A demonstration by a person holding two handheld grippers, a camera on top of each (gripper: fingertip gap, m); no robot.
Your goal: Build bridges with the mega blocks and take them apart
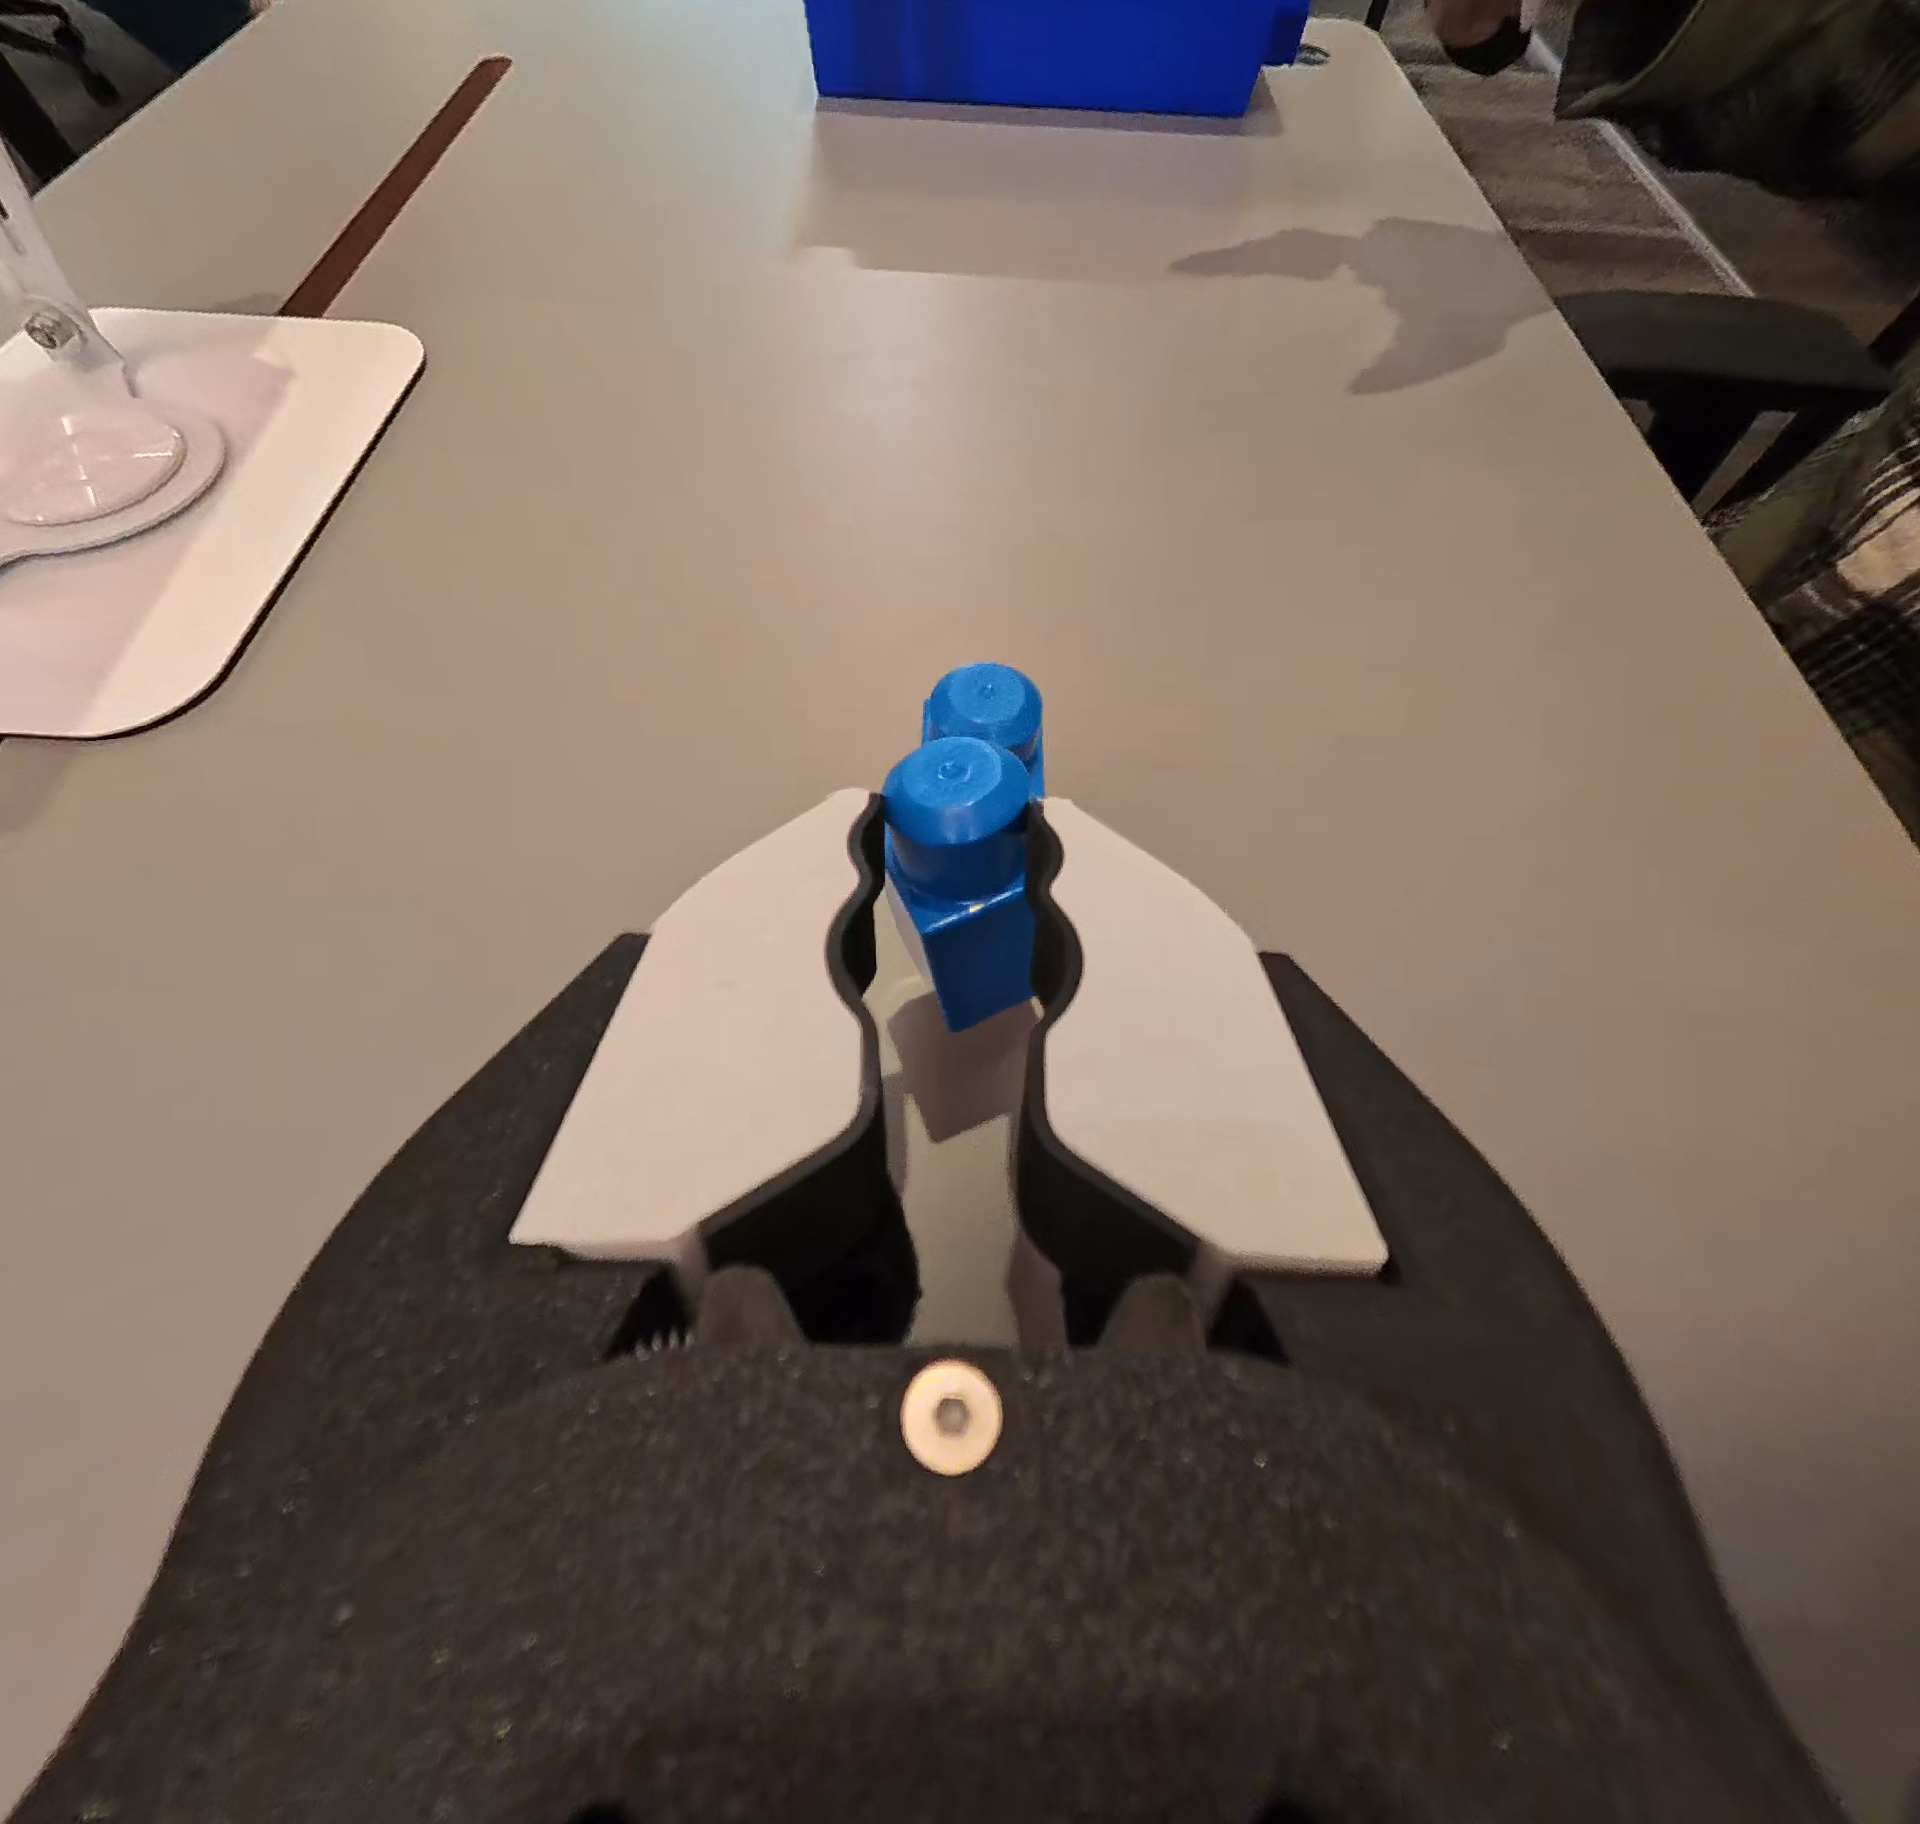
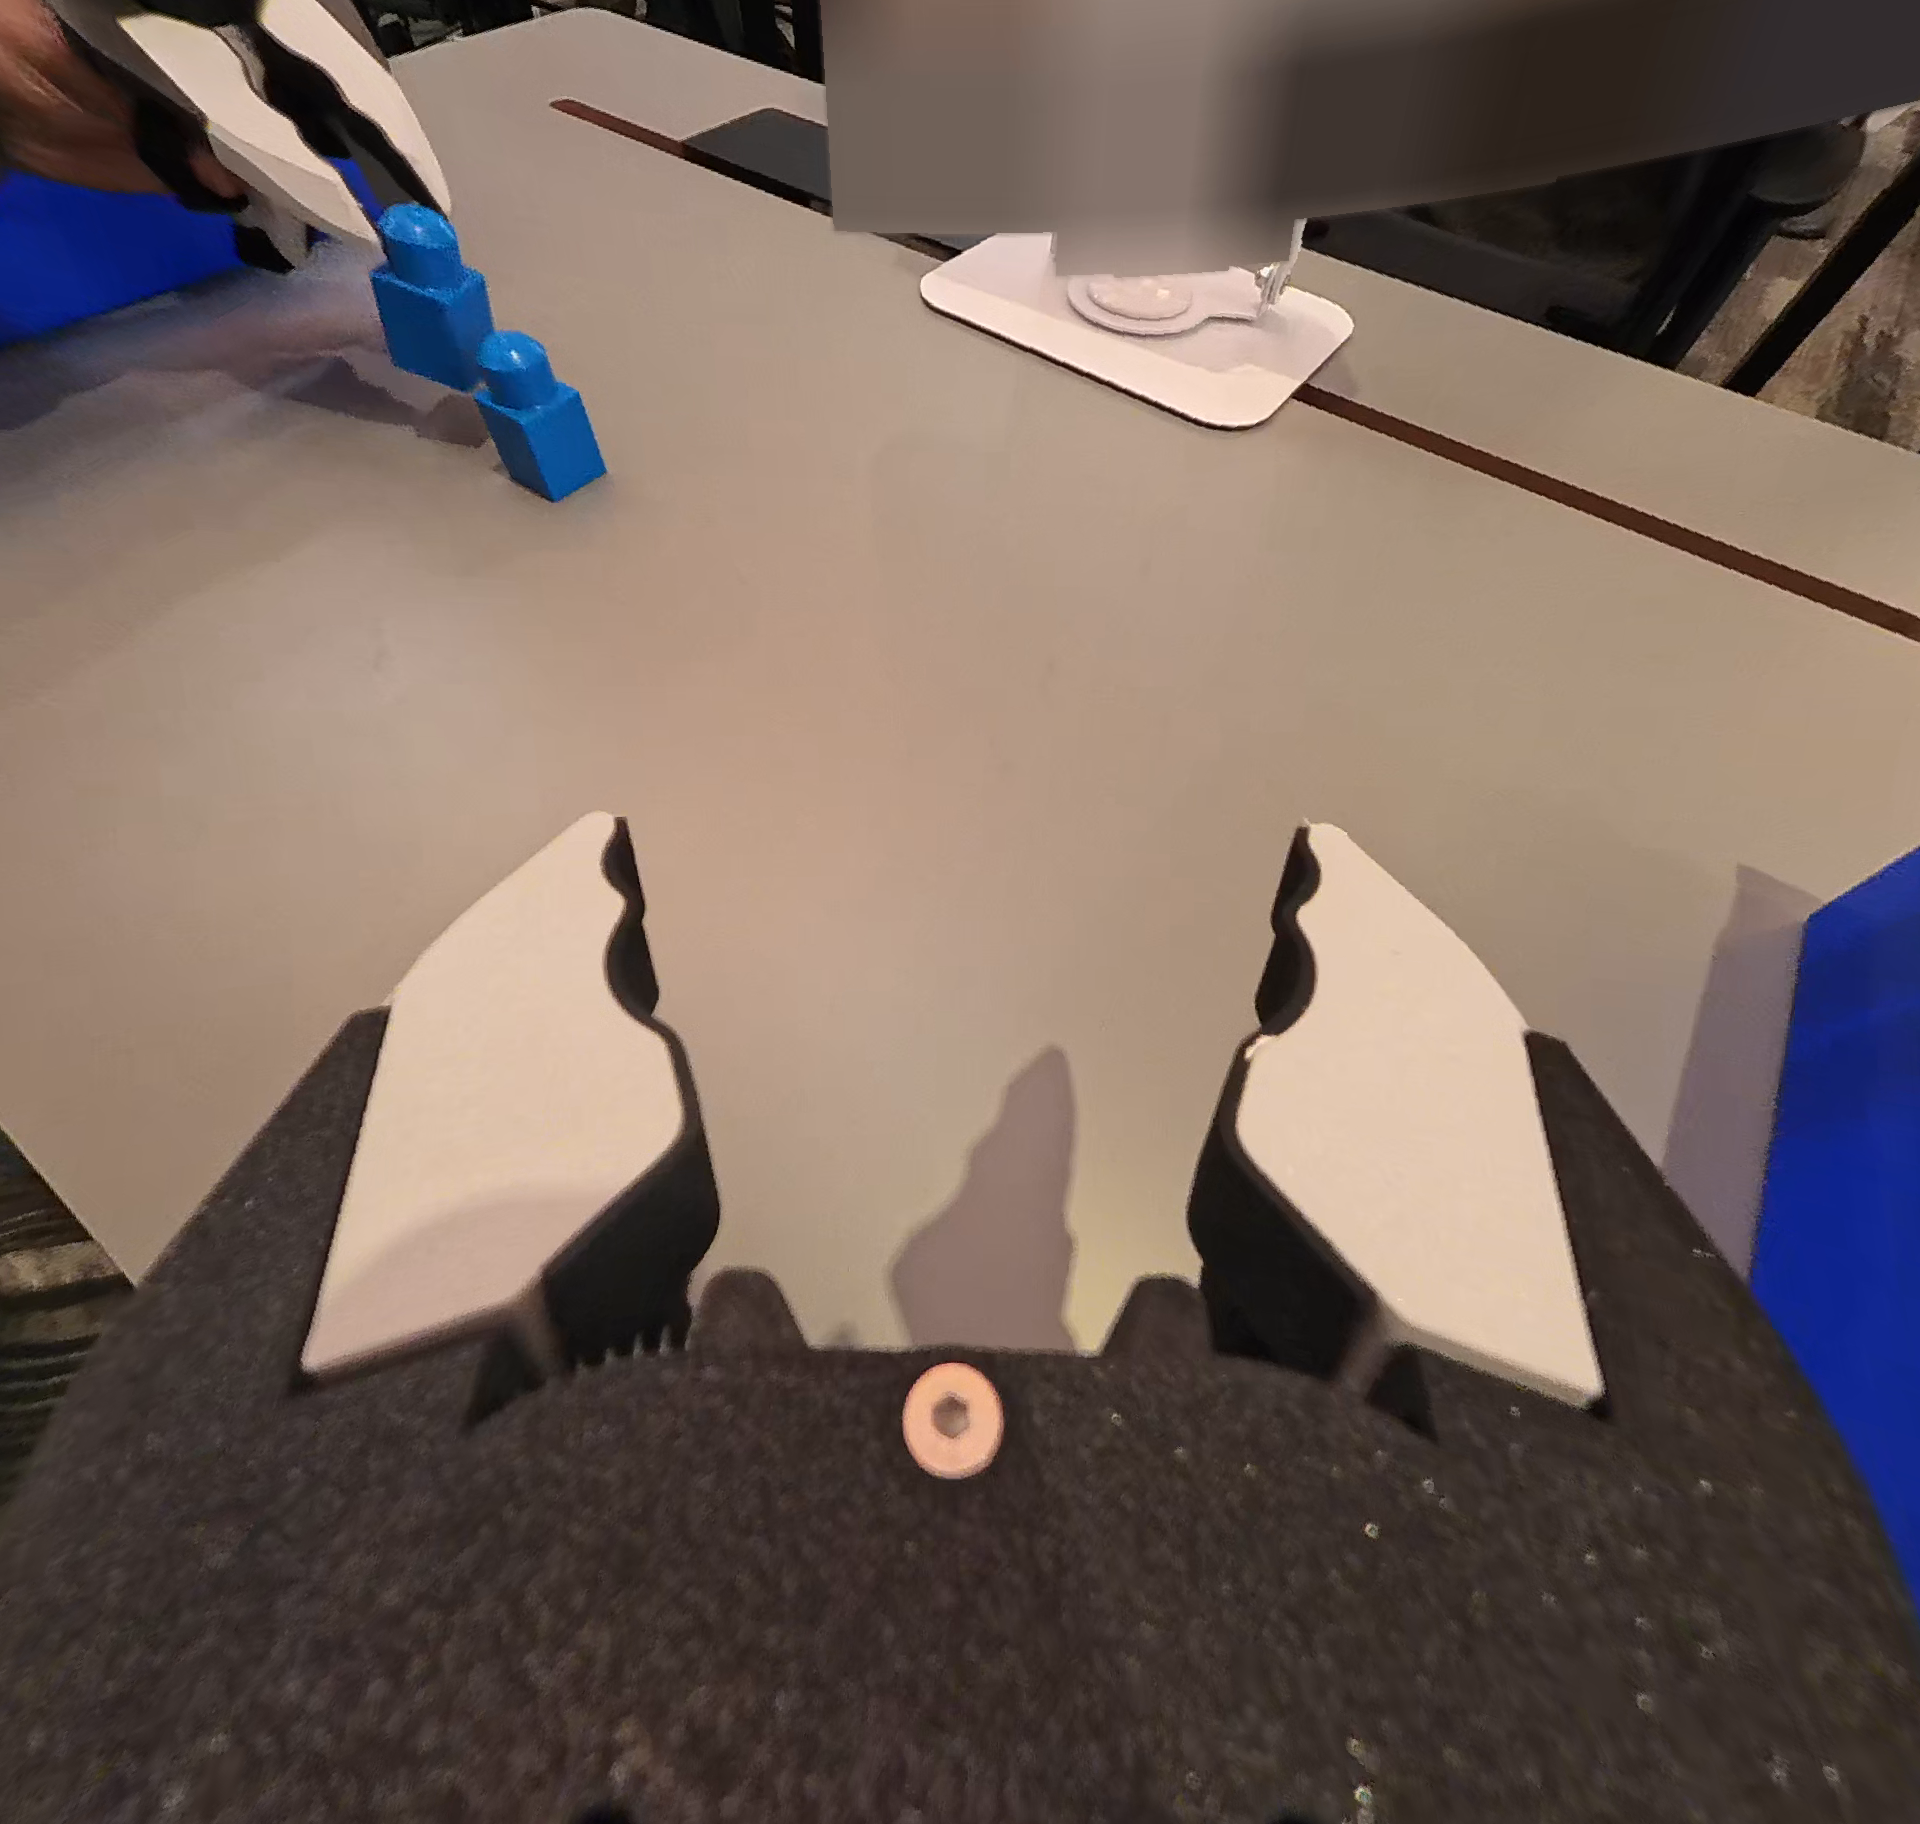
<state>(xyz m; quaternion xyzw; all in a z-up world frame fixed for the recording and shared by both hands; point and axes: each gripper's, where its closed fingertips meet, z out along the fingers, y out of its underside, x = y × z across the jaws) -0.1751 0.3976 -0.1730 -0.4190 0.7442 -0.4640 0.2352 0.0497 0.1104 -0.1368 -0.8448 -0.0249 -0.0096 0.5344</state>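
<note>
Blue blocks smooth glossy plastic; table matt, smooth, grey.

Ahead of your right gripper the desk lies bare, and its spread fingers have nothing between them. To its right a blue bin walls off that side. Far ahead stands a white stand base. At far left, two blue blocks and your left gripper fill the corner.
</note>
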